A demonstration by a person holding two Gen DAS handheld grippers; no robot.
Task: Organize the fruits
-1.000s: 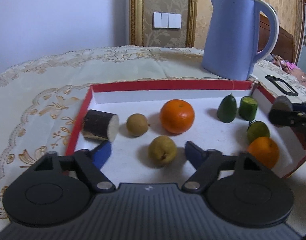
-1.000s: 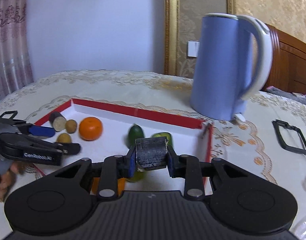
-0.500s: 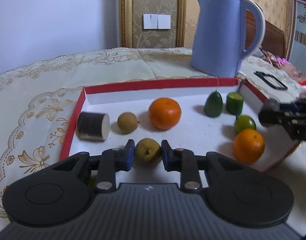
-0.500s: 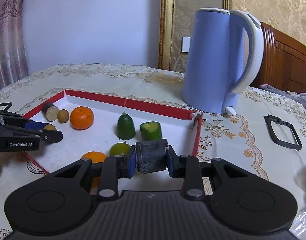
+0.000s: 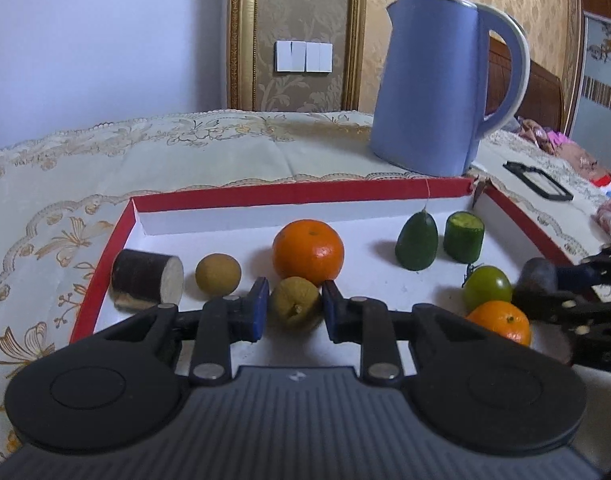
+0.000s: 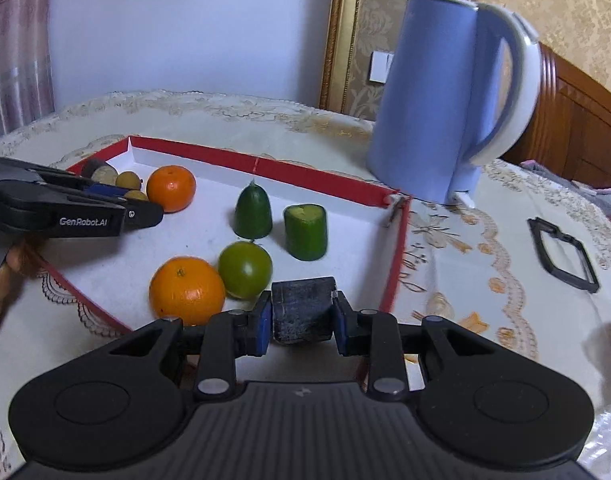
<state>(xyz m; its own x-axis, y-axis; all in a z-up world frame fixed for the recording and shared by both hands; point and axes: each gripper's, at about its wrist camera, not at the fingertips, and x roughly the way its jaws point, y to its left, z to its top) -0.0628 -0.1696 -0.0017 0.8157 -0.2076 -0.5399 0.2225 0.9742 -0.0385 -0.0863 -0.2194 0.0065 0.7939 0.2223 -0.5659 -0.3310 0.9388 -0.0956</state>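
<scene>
In the red-rimmed tray (image 5: pixel 105 248), along its left edge, a dark sugarcane stub (image 5: pixel 147 280) lies on its side, its long axis across the tray and its pale cut end toward the centre. Just beside it sits a small brown longan (image 5: pixel 218 274). Next, near the front edge, the left gripper (image 5: pixel 295 310) is clenched on a second longan (image 5: pixel 295 304), squarely between the blue pads, stem end toward the camera; it looks held rather than resting. Behind it stands a large orange (image 5: pixel 308 252).

Toward the right edge stand a pointed green piece (image 6: pixel 252 212) and a cut green cylinder (image 6: pixel 306 232), both upright, with a green citrus (image 6: pixel 245 269) and a smaller orange (image 6: pixel 187 290) touching at the front right corner. The right gripper (image 6: pixel 302 318) grasps a dark cane piece (image 6: pixel 302 312) just above that corner. Its match lies at the far left edge, nearer the left hand, so it probably has to cross the whole tray.
</scene>
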